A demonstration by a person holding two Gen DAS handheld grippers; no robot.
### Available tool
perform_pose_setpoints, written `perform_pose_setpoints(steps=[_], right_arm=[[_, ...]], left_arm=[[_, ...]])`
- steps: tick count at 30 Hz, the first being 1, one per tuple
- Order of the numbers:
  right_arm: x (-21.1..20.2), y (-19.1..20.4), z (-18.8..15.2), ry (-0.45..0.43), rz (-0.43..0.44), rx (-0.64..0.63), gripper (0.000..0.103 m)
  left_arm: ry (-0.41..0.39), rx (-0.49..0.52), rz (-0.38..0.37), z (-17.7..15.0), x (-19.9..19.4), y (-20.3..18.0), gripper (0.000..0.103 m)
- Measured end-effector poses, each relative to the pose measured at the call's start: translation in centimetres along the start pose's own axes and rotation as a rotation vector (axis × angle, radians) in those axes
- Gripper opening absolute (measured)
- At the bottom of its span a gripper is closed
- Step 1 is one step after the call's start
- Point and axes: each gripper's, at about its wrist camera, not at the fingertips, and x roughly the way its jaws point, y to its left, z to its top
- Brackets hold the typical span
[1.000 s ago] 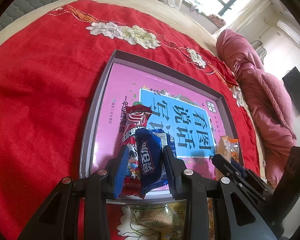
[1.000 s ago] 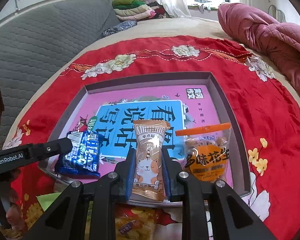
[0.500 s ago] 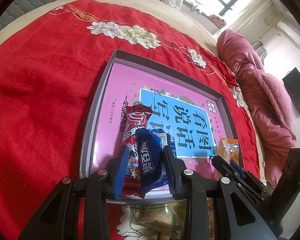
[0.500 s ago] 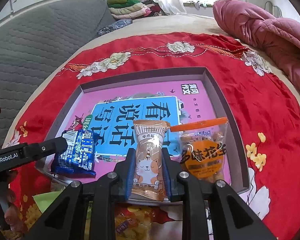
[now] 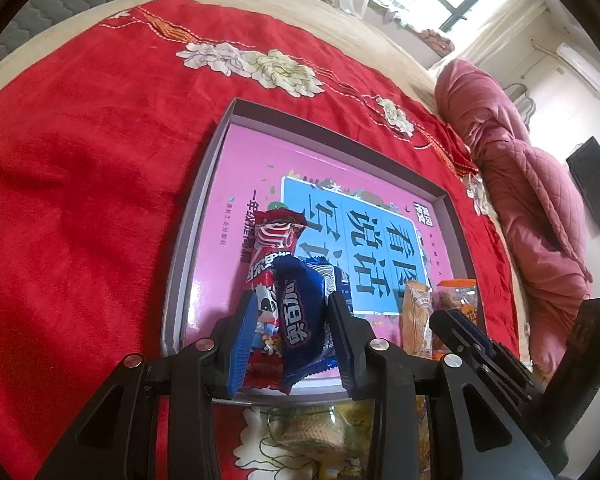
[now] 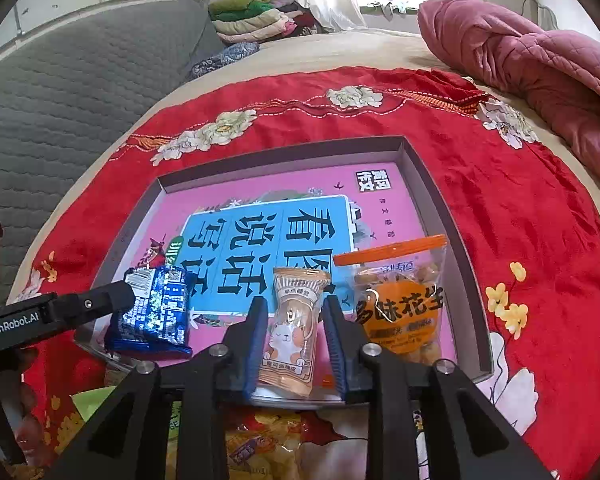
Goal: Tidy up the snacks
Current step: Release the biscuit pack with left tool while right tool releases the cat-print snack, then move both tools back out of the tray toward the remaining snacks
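A shallow grey box (image 5: 204, 184) with a pink and blue printed floor lies on the red bedspread; it also shows in the right wrist view (image 6: 428, 184). My left gripper (image 5: 292, 316) is shut on a blue snack packet (image 5: 300, 312) over the box's near left corner, beside a red snack packet (image 5: 274, 248). In the right wrist view the blue packet (image 6: 152, 312) hangs from the left gripper's fingers (image 6: 100, 300). My right gripper (image 6: 294, 328) brackets a tan cat-print packet (image 6: 294, 320) lying in the box, jaws slightly apart. An orange peanut bag (image 6: 400, 300) lies to its right.
More loose snack packets (image 6: 260, 440) lie on the bedspread under both grippers, near the box's front edge. A pink quilt (image 6: 540, 64) is heaped at the far right. A grey padded headboard (image 6: 80, 80) stands to the left, folded clothes behind it.
The right gripper's jaws have opened slightly off the tan cat-print packet, which now rests in the box. The left gripper holds the blue packet almost still.
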Motion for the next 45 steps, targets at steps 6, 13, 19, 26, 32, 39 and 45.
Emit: perform_pose_setpoints(steps=[6, 13, 19, 26, 32, 39, 45], right_arm=[[-0.3, 0.0, 0.2, -0.004, -0.002, 0.001, 0.032], [-0.5, -0.1, 0.2, -0.009, 0.001, 0.007, 0.039], [-0.9, -0.2, 0.2, -0.014, 0.0, 0.013, 0.039], [-1.0, -0.3, 0.2, -0.017, 0.002, 0.021, 0.044], [-1.2, -0.4, 0.2, -0.02, -0.002, 0.025, 0.046], [-1.8, -0.6, 0.3, -0.036, -0.005, 0.026, 0.054], [-2.6, -0.7, 0.4, -0.059, -0.015, 0.021, 0.055]], left_arm=[[0.002, -0.002, -0.002, -0.1, -0.2, 0.1, 0.038], [0.008, -0.013, -0.003, -0.2, -0.3, 0.0, 0.049], [0.006, -0.016, -0.006, -0.2, -0.6, -0.1, 0.055], [-0.004, -0.01, 0.003, -0.2, -1.1, -0.4, 0.062], [-0.026, -0.003, -0.008, 0.0, -2.0, -0.7, 0.068], [-0.041, 0.008, -0.012, 0.2, -2.9, -0.7, 0.07], [-0.064, 0.019, -0.018, 0.4, -4.0, -0.7, 0.075]])
